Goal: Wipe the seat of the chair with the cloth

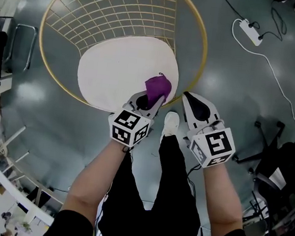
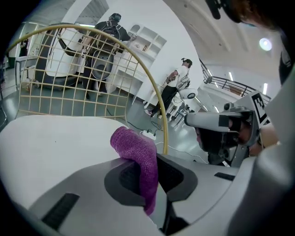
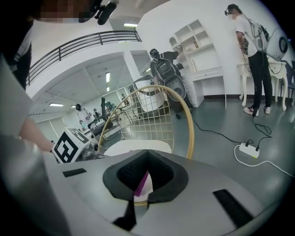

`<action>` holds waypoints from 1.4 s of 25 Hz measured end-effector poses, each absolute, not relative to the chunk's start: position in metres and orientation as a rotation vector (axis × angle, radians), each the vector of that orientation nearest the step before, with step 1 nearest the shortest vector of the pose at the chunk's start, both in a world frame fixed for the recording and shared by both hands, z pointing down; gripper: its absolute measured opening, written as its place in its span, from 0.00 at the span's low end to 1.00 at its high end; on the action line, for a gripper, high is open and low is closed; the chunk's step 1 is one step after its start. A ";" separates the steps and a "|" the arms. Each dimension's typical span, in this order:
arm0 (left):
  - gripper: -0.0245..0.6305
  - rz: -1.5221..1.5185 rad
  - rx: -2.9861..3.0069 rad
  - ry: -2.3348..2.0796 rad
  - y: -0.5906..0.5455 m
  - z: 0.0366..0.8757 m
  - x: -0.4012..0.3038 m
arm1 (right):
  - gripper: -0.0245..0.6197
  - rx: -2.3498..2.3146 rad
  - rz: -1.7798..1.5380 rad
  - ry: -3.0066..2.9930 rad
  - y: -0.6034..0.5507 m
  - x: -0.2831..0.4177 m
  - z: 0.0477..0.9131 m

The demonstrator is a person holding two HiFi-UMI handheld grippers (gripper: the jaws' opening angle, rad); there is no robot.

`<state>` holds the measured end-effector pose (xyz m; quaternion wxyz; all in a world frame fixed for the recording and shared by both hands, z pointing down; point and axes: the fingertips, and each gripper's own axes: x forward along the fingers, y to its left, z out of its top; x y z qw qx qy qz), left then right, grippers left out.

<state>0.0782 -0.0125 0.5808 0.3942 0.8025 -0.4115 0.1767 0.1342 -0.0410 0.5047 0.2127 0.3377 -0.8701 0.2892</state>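
Gold wire chair (image 1: 200, 47) is seen from above, w/ round white seat (image 1: 111, 68) at centre-left. Purple cloth (image 1: 158, 88) is pinched betw. the closed jaws of the left gripper (image 1: 150, 100), at the seat's front-right edge. Its free end is bunched above the jaws, over the seat; contact w/ the seat can't be told. A white shoe (image 1: 171, 124) is seen on the floor (image 1: 235, 88) betw. the two grippers. The right gripper (image 1: 189, 97) is held just beside the left, near the gold rim, jaws together w/ nothing gripped. A power strip (image 1: 251, 31) is laid at upper right, well apart.
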 end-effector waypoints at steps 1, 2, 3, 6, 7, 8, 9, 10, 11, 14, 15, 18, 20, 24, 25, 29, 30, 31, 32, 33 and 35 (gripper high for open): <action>0.15 0.443 2.027 -1.035 -0.013 0.586 0.075 | 0.06 0.945 0.812 -2.409 -0.041 0.131 0.509; 0.14 0.436 2.016 -1.028 -0.013 0.592 0.072 | 0.06 0.951 0.820 -2.402 -0.040 0.128 0.513; 0.14 0.429 2.002 -1.022 -0.014 0.598 0.070 | 0.06 0.956 0.827 -2.395 -0.040 0.126 0.517; 0.14 0.447 1.954 -1.020 -0.014 0.618 0.065 | 0.06 0.960 0.838 -2.380 -0.039 0.123 0.528; 0.14 0.462 1.943 -1.025 -0.014 0.624 0.063 | 0.06 0.961 0.840 -2.376 -0.039 0.122 0.531; 0.14 0.474 1.934 -1.031 -0.014 0.629 0.060 | 0.06 0.961 0.842 -2.372 -0.038 0.121 0.534; 0.14 0.481 1.926 -1.036 -0.013 0.632 0.057 | 0.06 0.961 0.845 -2.369 -0.037 0.120 0.536; 0.14 0.487 1.918 -1.040 -0.012 0.635 0.054 | 0.06 0.961 0.849 -2.364 -0.036 0.119 0.538; 0.14 0.495 1.912 -1.044 -0.011 0.637 0.051 | 0.06 0.960 0.852 -2.361 -0.035 0.118 0.539; 0.14 0.535 1.904 -1.055 -0.011 0.643 0.047 | 0.06 0.958 0.859 -2.355 -0.034 0.119 0.544; 0.14 0.550 1.901 -1.060 -0.012 0.646 0.046 | 0.06 0.953 0.859 -2.357 -0.034 0.119 0.546; 0.14 0.586 1.883 -1.077 -0.009 0.652 0.033 | 0.06 0.939 0.854 -2.360 -0.031 0.110 0.548; 0.14 0.601 1.865 -1.087 -0.005 0.655 0.020 | 0.06 0.936 0.853 -2.356 -0.029 0.101 0.547; 0.14 0.656 1.843 -1.117 0.000 0.660 -0.001 | 0.06 0.909 0.847 -2.368 -0.024 0.087 0.550; 0.14 0.667 1.832 -1.126 0.001 0.662 -0.007 | 0.06 0.906 0.846 -2.368 -0.023 0.085 0.550; 0.14 0.713 1.791 -1.152 0.009 0.666 -0.031 | 0.06 0.913 0.853 -2.354 -0.022 0.075 0.549; 0.14 0.729 1.788 -1.155 0.011 0.667 -0.036 | 0.06 0.911 0.854 -2.352 -0.021 0.073 0.549; 0.14 0.745 1.788 -1.157 0.013 0.667 -0.040 | 0.06 0.907 0.853 -2.354 -0.021 0.070 0.549; 0.14 0.760 1.787 -1.159 0.014 0.668 -0.045 | 0.06 0.900 0.851 -2.357 -0.020 0.067 0.550; 0.14 0.775 1.787 -1.160 0.016 0.668 -0.049 | 0.06 0.894 0.849 -2.359 -0.020 0.064 0.550; 0.14 0.804 1.787 -1.160 0.019 0.669 -0.056 | 0.06 0.895 0.850 -2.356 -0.020 0.059 0.550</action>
